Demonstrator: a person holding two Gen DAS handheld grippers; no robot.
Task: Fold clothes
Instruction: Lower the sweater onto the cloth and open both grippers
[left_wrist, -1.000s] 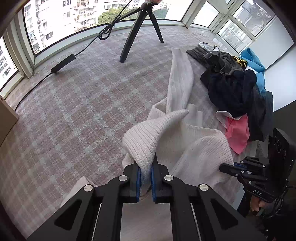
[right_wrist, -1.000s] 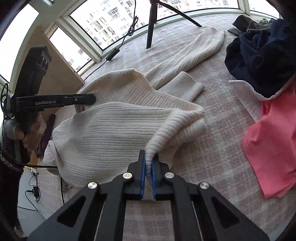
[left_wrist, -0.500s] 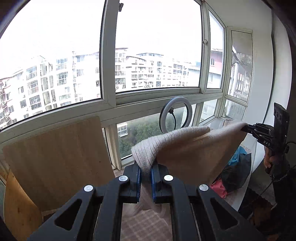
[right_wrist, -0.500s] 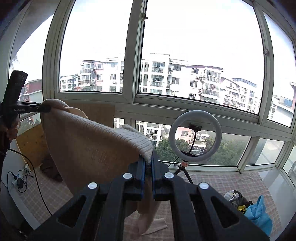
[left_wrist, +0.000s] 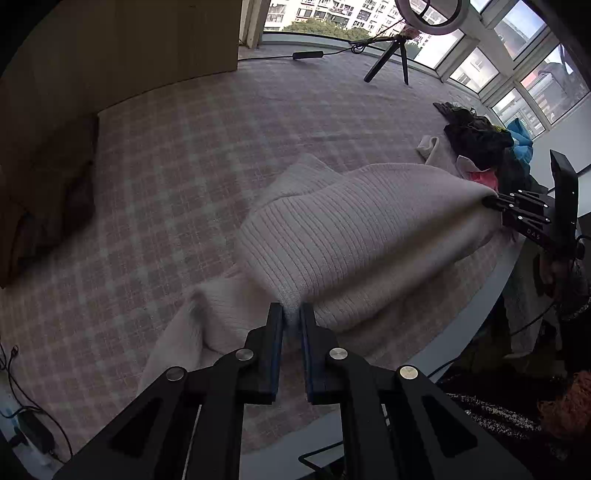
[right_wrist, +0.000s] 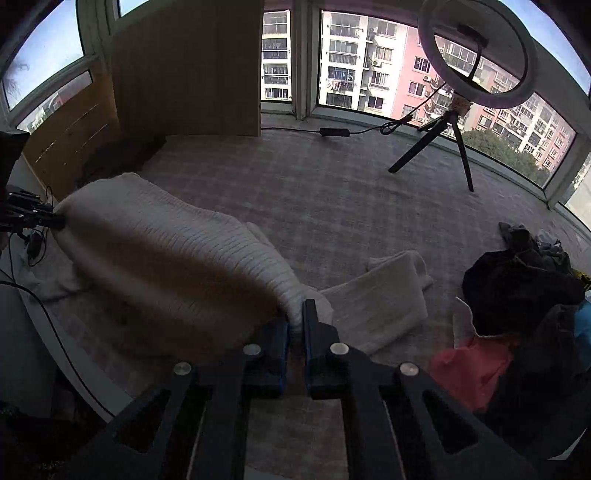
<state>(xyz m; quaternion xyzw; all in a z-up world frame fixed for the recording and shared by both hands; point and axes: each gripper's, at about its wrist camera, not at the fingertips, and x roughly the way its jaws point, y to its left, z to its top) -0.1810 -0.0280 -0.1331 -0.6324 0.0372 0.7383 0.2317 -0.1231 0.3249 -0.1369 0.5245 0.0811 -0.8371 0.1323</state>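
Note:
A cream ribbed sweater (left_wrist: 351, 229) hangs stretched between my two grippers, just above the checked bed cover (left_wrist: 177, 166). My left gripper (left_wrist: 291, 314) pinches one corner of it, and its jaws are closing tighter on the knit fold between them. In the same view my right gripper (left_wrist: 488, 201) holds the far corner at the right. The right wrist view shows my right gripper (right_wrist: 295, 312) shut on the sweater (right_wrist: 177, 258), with my left gripper (right_wrist: 55, 221) at its far left corner. One sleeve (right_wrist: 391, 291) lies flat on the cover.
A pile of dark clothes (right_wrist: 517, 288) with a pink garment (right_wrist: 476, 369) lies at the right. A ring light on a tripod (right_wrist: 454, 122) stands by the windows, with its cable along the sill. A wooden board (right_wrist: 184, 74) leans at the back left.
Both grippers swung the sweater up in front of the windows, then brought it down over the cover. It now hangs spread wide between them rather than bunched.

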